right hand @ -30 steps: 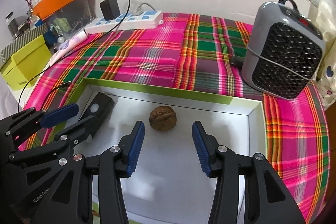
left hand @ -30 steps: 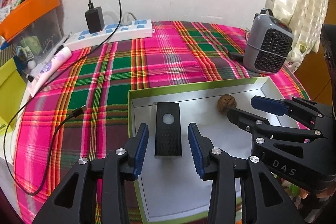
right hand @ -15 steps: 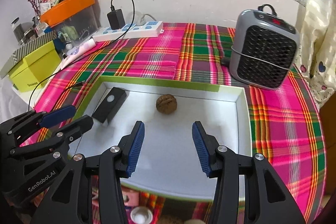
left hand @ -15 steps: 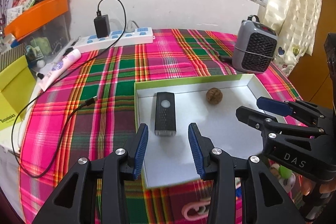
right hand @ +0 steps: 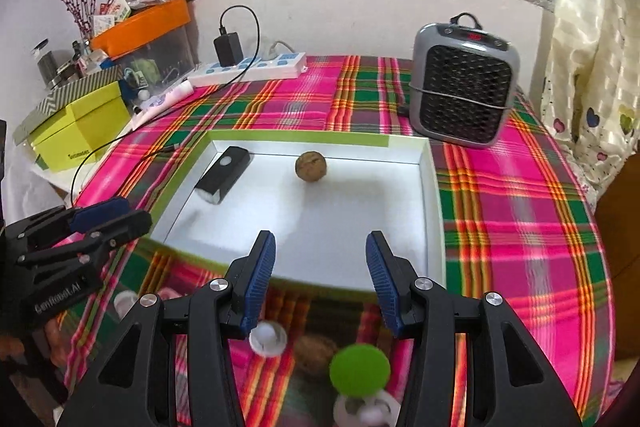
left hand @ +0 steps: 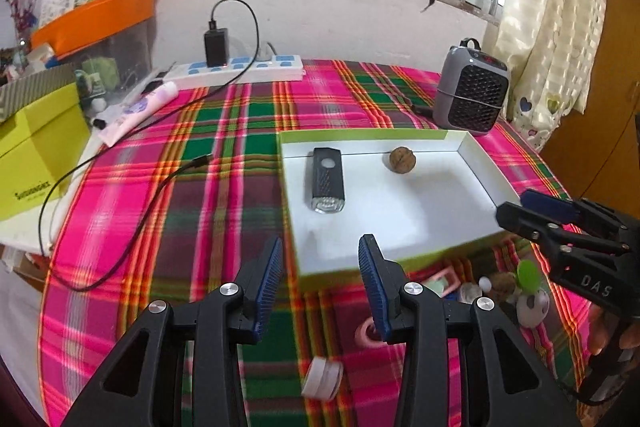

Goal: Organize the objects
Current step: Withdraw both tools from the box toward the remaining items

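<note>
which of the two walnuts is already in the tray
The far walnut, lying on the white tray floor beside the black flashlight. The other walnut sits on the cloth before the tray.

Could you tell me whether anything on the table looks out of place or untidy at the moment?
Yes. Only the black device and a walnut lie in the white tray. Small things still sit loose on the cloth by its near edge: a second walnut, a white cap and a green-topped toy.

A grey heater (right hand: pixel 464 87) is seen upper right on the plaid-covered surface (right hand: pixel 520 211). A white power strip (left hand: pixel 240 71) with a black charger (left hand: pixel 216 47) lies at upper centre; a yellow-green box (left hand: pixel 36 155) and an orange-lidded bin (left hand: pixel 96 19) are stacked at the left edge.
</note>
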